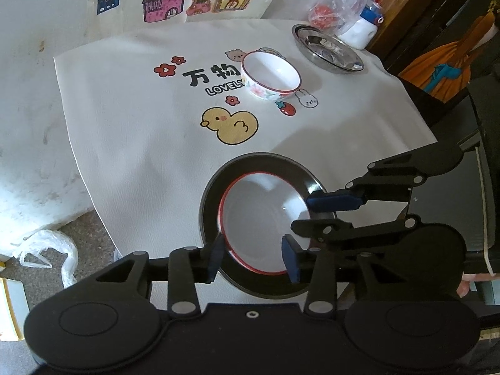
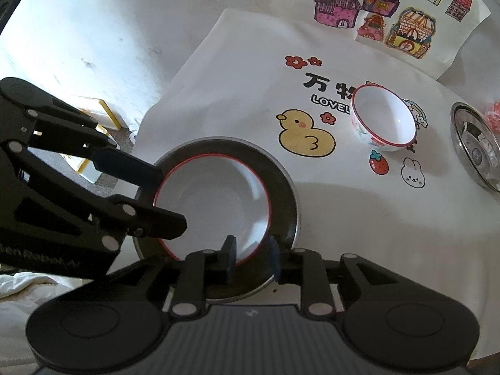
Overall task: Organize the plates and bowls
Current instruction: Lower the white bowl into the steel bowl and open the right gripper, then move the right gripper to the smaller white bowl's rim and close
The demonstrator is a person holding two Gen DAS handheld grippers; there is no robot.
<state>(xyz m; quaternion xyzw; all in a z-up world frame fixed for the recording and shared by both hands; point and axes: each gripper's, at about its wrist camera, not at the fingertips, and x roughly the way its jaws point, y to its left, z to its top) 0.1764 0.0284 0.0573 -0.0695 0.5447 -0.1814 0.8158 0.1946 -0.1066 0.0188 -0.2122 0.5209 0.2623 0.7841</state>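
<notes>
Left wrist view: the left tongs (image 1: 254, 261) are spread wide over the near edge of a white red-rimmed plate (image 1: 259, 215), one blue pad on each side of its rim, not pressing it. That plate lies inside a larger black plate (image 1: 209, 200), which rests on the desk (image 1: 131, 131) covered by a white cloth. The right tongs (image 1: 315, 222) reach in from the right of the black plate with their jaws apart; the upper blue finger lies across the black plate's rim and the lower finger hangs over the white plate. Beyond the black plate is a printed yellow duck (image 1: 229, 125), and further beyond it a white floral bowl (image 1: 271, 76) stands upright. Past the bowl, to the right, sits a steel dish (image 1: 326, 48), with a clear plastic bag (image 1: 340, 3) behind it.

Right wrist view: the right tongs (image 2: 251, 261) stand parted at the near rim of the white red-rimmed plate (image 2: 212, 206), which is nested in the black plate (image 2: 281, 181). The left tongs (image 2: 162, 198) enter from the left of the black plate, parted, their fingers over the white plate's left rim. The yellow duck (image 2: 304, 137) lies just beyond the black plate, the floral bowl (image 2: 384, 118) to the right of the duck, and the steel dish (image 2: 476, 150) further right at the frame edge.
</notes>
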